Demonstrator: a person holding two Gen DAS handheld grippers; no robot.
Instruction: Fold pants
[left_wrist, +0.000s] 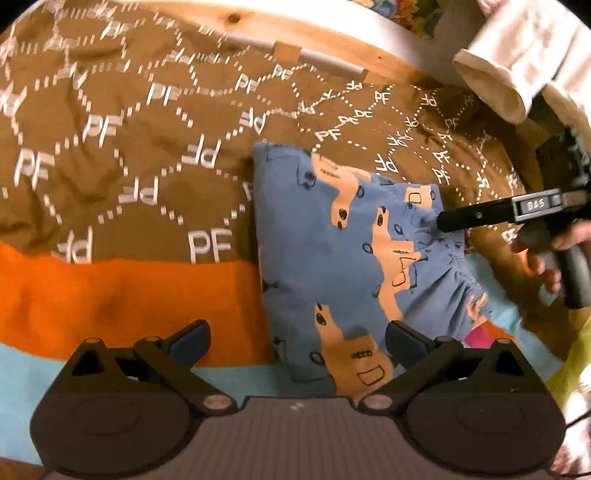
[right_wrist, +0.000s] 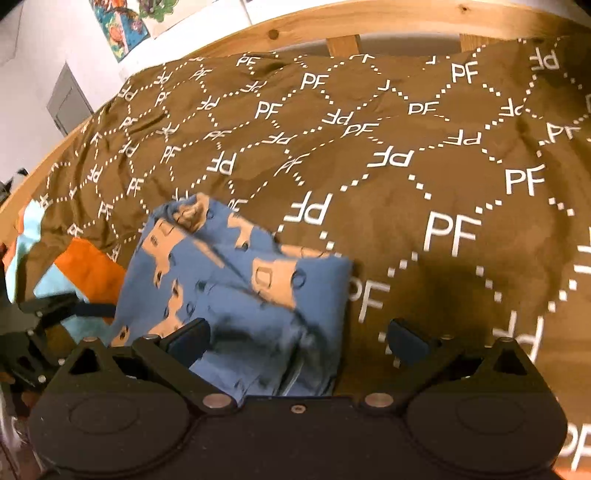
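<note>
The blue pants (left_wrist: 332, 236) with tan truck prints lie folded into a compact rectangle on the bed; they also show in the right wrist view (right_wrist: 236, 280). My left gripper (left_wrist: 297, 341) is open and empty just above the pants' near edge. My right gripper (right_wrist: 297, 334) is open, its jaws wide over the pants' waistband end. In the left wrist view the right gripper's finger (left_wrist: 476, 214) touches the gathered waistband from the right.
A brown "PF" patterned blanket (right_wrist: 406, 166) covers the bed, over an orange and light blue cover (left_wrist: 129, 295). A wooden bed frame (right_wrist: 332, 22) runs along the far side. A white cloth (left_wrist: 517, 66) hangs at the upper right.
</note>
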